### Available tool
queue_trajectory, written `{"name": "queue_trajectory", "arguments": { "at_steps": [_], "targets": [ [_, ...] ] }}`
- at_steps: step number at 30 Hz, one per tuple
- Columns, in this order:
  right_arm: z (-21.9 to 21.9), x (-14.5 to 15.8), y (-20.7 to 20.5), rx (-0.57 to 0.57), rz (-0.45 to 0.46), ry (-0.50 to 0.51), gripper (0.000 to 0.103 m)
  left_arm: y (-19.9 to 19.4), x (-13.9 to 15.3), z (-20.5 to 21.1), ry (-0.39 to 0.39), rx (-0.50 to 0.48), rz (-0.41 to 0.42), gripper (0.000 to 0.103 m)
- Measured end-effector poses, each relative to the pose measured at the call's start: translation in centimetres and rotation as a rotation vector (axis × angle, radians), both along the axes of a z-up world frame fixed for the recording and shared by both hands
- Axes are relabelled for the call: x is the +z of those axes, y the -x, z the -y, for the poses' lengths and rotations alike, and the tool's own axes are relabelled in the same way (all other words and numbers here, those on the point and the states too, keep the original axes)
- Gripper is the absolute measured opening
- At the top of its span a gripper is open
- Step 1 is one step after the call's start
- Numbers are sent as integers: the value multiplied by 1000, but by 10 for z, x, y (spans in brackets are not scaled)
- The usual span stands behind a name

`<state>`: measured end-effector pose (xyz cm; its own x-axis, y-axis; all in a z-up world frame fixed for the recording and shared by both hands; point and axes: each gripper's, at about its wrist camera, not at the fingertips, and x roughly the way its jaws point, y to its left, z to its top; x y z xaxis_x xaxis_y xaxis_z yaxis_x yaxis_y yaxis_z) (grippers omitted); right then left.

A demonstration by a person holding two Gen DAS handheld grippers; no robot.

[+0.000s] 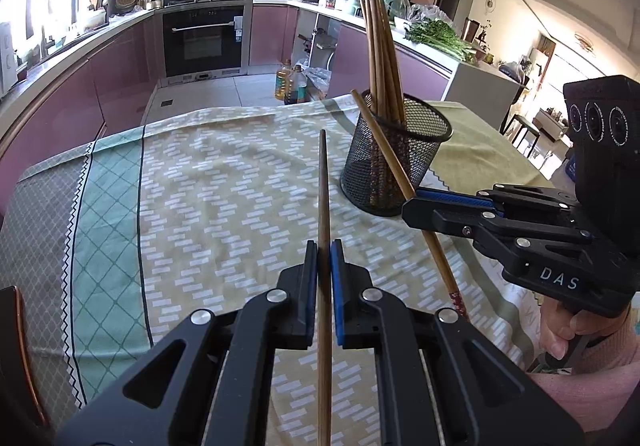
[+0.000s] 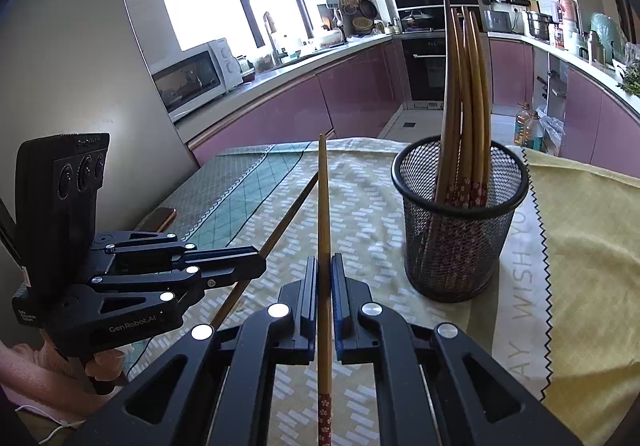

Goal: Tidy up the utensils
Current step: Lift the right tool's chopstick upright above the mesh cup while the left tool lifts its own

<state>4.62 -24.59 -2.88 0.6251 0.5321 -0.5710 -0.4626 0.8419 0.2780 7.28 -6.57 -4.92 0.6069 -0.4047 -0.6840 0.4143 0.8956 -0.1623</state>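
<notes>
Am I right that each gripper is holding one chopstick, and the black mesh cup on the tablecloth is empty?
Not quite. The left gripper and the right gripper do each hold one chopstick, but the black mesh cup on the tablecloth is not empty: a bunch of chopsticks stands in it, as the right wrist view shows clearly.

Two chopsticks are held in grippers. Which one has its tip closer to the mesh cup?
The chopstick in the right hand-held gripper: its tip slants up beside the mesh cup. The left hand-held gripper holds its chopstick pointing away over the tablecloth.
</notes>
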Motion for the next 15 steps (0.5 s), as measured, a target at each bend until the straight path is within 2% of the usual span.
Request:
{"name": "queue_trajectory", "arguments": {
  "at_steps": [15],
  "targets": [
    [22,28,5,-37,95,-29,6,6,38,-3,94,-58,60,7]
  ]
}}
